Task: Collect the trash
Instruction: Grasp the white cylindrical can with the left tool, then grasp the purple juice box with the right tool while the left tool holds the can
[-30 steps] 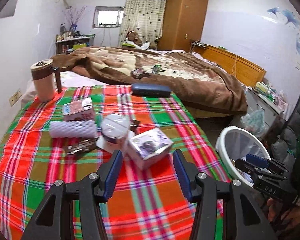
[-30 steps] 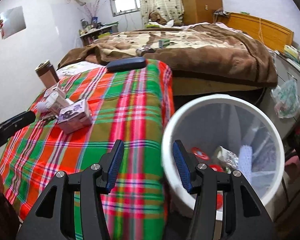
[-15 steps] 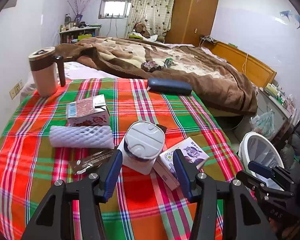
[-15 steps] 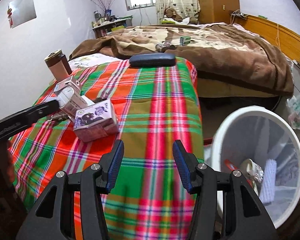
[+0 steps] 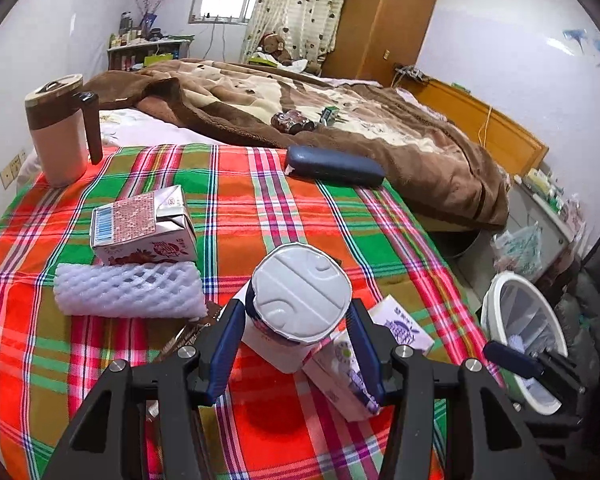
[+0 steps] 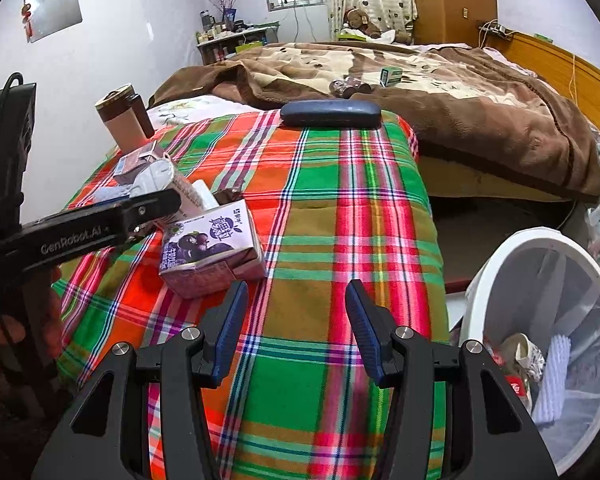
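A white foil-lidded cup [image 5: 300, 300] lies tilted on the plaid cloth [image 5: 260, 208]. My left gripper [image 5: 296, 348] is open, its jaws on either side of the cup, not closed on it. A purple drink carton [image 5: 356, 368] lies beside the cup, also in the right wrist view [image 6: 212, 248]. A pink carton [image 5: 144, 226], a white foam net [image 5: 128, 290] and a brown wrapper [image 5: 188, 332] lie to the left. My right gripper [image 6: 296, 332] is open and empty over the cloth, near the white trash bin [image 6: 500, 264].
A pink mug with brown handle [image 5: 60, 132] stands at the far left corner. A dark blue case [image 5: 332, 166] lies at the far edge. A brown blanket [image 5: 340, 120] covers the bed behind. The bin also shows in the left wrist view [image 5: 496, 300], right of the cloth.
My left gripper has moved forward and down, so its jaws now flank the cup. My right gripper has swung left from the bin over the cloth, toward the purple carton.
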